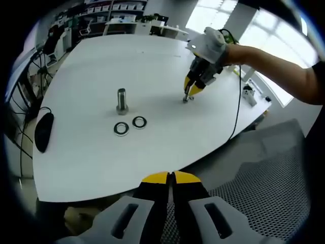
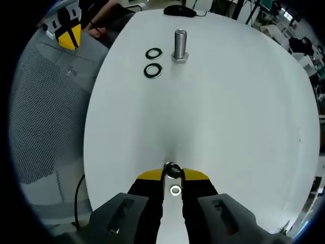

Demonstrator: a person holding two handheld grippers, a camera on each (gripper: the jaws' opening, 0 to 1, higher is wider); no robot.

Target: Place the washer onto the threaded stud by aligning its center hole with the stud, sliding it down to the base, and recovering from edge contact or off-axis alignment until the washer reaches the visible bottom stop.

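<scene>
The threaded stud (image 1: 121, 99) stands upright on the white table (image 1: 152, 66), with two loose washers (image 1: 121, 128) (image 1: 139, 122) lying flat just in front of it. In the right gripper view the stud (image 2: 180, 44) is far ahead and both washers (image 2: 154, 53) (image 2: 153, 70) lie to its left. My right gripper (image 2: 172, 175) is shut on a third washer (image 2: 172, 170), held on edge between its yellow tips, low at the table. The left gripper view shows that right gripper (image 1: 188, 96) tip-down, well right of the stud. My left gripper (image 1: 170, 178) is shut on nothing, off the table's near edge.
A black mouse (image 1: 43, 131) with its cable lies at the table's left edge. A black cable (image 1: 237, 109) hangs over the right edge. Grey perforated flooring (image 1: 264, 178) lies below the table. Shelves and desks stand behind. A person's forearm (image 1: 274, 66) holds the right gripper.
</scene>
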